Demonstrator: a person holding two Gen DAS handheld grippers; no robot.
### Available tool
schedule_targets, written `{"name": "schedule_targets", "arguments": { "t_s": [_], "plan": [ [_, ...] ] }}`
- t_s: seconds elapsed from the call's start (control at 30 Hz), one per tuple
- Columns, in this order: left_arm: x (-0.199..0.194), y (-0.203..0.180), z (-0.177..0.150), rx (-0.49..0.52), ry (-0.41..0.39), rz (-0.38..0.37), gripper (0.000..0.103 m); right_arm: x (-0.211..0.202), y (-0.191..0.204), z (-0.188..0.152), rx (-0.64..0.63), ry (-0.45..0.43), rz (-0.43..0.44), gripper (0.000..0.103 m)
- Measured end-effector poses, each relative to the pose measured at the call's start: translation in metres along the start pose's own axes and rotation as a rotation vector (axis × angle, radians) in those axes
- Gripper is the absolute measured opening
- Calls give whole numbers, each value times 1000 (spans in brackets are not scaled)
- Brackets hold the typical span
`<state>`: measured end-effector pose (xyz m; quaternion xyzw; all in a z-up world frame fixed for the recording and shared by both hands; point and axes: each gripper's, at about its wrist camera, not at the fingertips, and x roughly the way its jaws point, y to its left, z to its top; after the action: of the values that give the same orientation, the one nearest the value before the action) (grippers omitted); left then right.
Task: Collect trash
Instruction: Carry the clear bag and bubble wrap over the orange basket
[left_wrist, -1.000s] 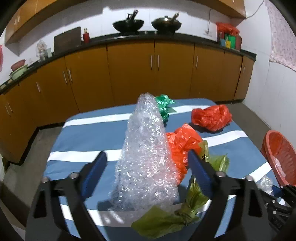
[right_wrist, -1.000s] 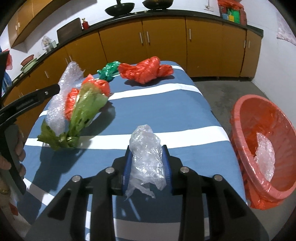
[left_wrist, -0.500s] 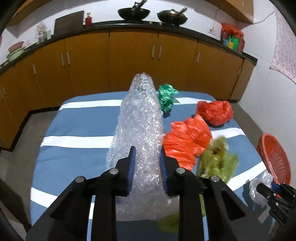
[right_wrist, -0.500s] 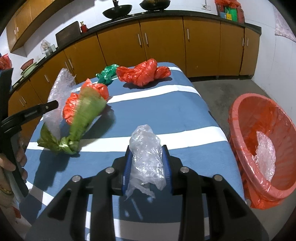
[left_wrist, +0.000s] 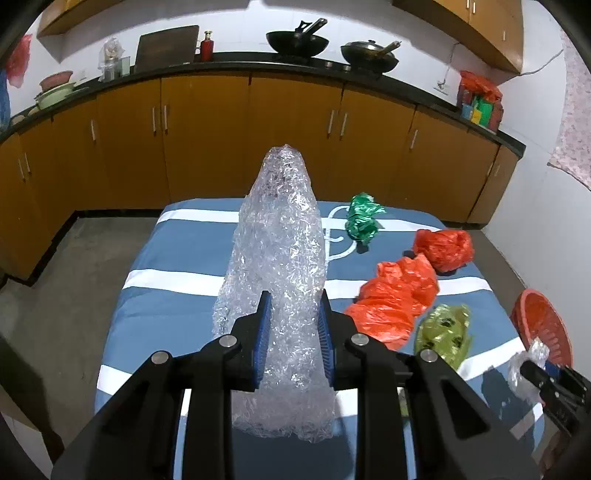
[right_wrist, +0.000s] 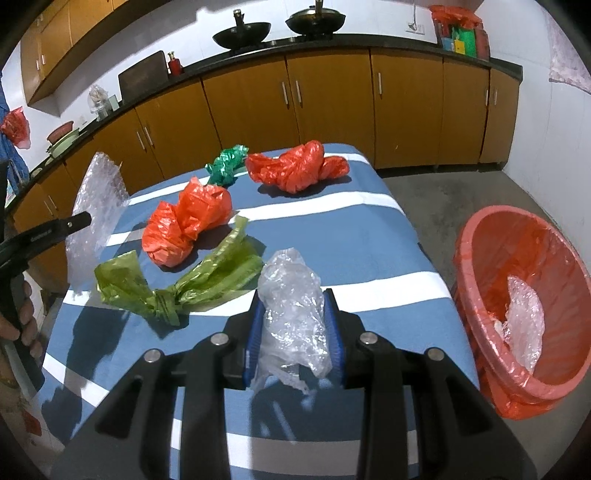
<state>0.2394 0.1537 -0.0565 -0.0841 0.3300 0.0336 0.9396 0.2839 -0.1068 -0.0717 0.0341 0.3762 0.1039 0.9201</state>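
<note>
My left gripper (left_wrist: 293, 325) is shut on a tall roll of bubble wrap (left_wrist: 280, 236) and holds it above the blue striped table (left_wrist: 177, 254); it also shows in the right wrist view (right_wrist: 98, 206). My right gripper (right_wrist: 293, 332) is shut on a crumpled clear plastic bag (right_wrist: 293, 302) over the table's near right part. On the table lie a green-yellow bag (right_wrist: 192, 280), two orange-red bags (right_wrist: 188, 221) (right_wrist: 295, 166) and a small green bag (right_wrist: 225, 164). A red basket (right_wrist: 517, 295) with a liner stands on the floor to the right, clear plastic inside.
Wooden cabinets (left_wrist: 295, 140) with a dark counter run behind the table, with woks and jars on top. A white wall (right_wrist: 554, 147) is at the right. Grey floor (right_wrist: 443, 195) lies between the table, the basket and the cabinets.
My left gripper has closed on the bubble wrap and lifted it off the table, higher now. The green-yellow bag has fallen flat on the table. My right gripper still holds the clear bag.
</note>
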Motion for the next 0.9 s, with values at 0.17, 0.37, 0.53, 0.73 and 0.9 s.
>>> {"name": "schedule_targets", "arguments": {
  "t_s": [0.17, 0.37, 0.53, 0.73, 0.9],
  "plan": [
    [-16, -19, 0, 24, -18, -44, 25, -16, -10, 4, -5, -28, -27, 32],
    [-35, -54, 2, 72, -45, -124, 25, -39, -34, 7, 11, -63, -81, 32],
    [-45, -84, 3, 104, -60, -197, 25, -56, -62, 7, 39, -91, -132, 32],
    [-48, -125, 1, 150, -57, -281, 25, -74, -101, 6, 91, -117, -201, 32],
    [-47, -160, -4, 196, -47, -342, 24, -83, -128, 3, 127, -125, -246, 32]
  ]
}}
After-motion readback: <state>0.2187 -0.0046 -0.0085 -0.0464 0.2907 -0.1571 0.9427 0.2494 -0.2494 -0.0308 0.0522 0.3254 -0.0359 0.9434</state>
